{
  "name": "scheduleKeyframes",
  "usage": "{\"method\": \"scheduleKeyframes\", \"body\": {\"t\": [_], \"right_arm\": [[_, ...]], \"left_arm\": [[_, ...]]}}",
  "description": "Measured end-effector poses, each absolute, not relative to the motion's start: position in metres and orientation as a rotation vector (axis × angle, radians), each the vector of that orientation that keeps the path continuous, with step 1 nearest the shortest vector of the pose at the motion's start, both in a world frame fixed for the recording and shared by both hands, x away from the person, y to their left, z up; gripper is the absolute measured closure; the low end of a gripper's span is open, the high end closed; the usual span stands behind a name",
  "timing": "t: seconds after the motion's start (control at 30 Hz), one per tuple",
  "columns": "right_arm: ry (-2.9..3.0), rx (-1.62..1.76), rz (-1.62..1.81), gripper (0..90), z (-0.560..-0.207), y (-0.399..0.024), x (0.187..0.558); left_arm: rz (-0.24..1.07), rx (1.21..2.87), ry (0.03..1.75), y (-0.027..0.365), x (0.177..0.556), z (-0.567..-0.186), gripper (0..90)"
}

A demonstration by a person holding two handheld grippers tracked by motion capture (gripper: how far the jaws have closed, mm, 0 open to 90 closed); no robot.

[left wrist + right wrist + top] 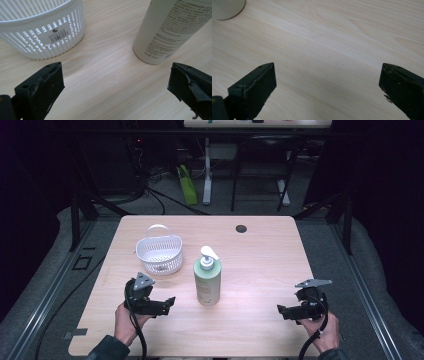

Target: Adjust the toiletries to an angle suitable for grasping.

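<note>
A pale green pump bottle with a white pump head stands upright near the middle of the wooden table. A white slatted basket with a handle sits just to its left and farther back. My left gripper rests low at the table's front left, open, with nothing between its jaws. In the left gripper view the basket lies ahead to the left and the bottle ahead to the right. My right gripper is at the front right, open and empty, and the bottle's base shows in its view's top left corner.
A small dark round hole sits near the table's far edge. Beyond the table stand dark frame legs, cables and a green object on the floor. Bare wood lies between the bottle and the right gripper.
</note>
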State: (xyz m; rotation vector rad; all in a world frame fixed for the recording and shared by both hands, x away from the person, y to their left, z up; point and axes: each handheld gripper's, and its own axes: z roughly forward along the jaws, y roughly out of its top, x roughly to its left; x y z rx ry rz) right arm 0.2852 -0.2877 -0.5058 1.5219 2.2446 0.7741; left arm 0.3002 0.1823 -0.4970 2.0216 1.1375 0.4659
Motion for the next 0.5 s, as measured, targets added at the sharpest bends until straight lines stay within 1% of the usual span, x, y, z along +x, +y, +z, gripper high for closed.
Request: {"method": "scheduleKeyframes", "body": {"t": [0.5], "right_arm": [[2.276, 1.487, 0.766, 0.7, -0.506, -0.283, 0.283]], "left_arm": [[0.437, 2.002, 1.072, 0.165, 0.302, -0.487, 0.0]]}}
